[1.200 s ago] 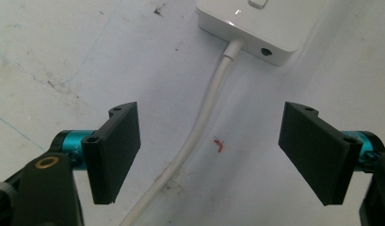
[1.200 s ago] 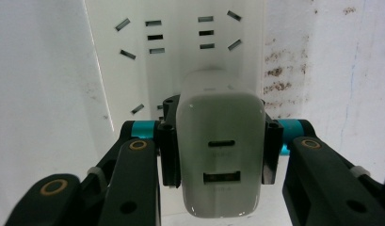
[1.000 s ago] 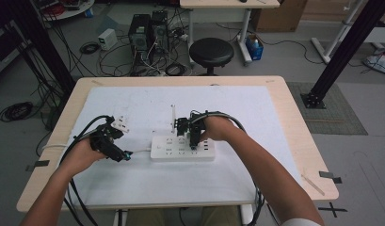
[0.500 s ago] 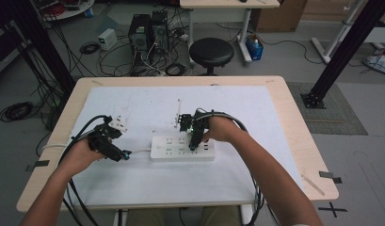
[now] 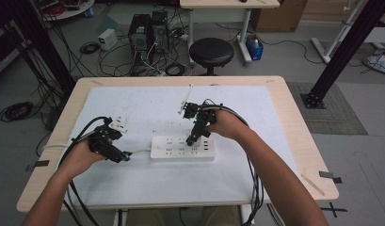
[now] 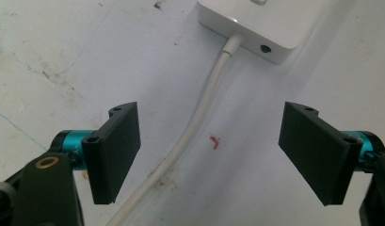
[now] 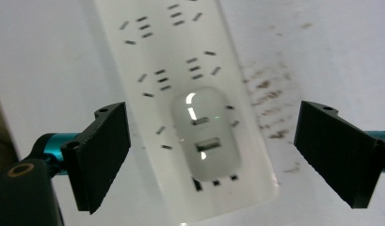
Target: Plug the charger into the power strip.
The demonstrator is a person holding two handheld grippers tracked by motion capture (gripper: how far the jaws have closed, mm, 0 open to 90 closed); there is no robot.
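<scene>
Your right gripper (image 7: pixel 211 155) has just opened off the charger (image 7: pixel 205 134); brushing it could tilt it in the power strip (image 5: pixel 182 148). Left gripper (image 6: pixel 209 157) is half-open and empty over the cord (image 6: pixel 195 127) near the desk's (image 5: pixel 293 117) left edge.

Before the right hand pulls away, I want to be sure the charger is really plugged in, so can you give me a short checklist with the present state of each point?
1. Charger sits on the power strip: ok, it stands on the strip near its end.
2. Charger pushed fully home: cannot tell, its base is hidden from above.
3. Right gripper has let go: ok, its jaws have just been opening and stand clear on both sides of the charger.
4. Left gripper steadies the strip: not ok, its jaws are open, with the strip's cord running loose between them.
5. Strip lies flat on the table: ok.
</scene>
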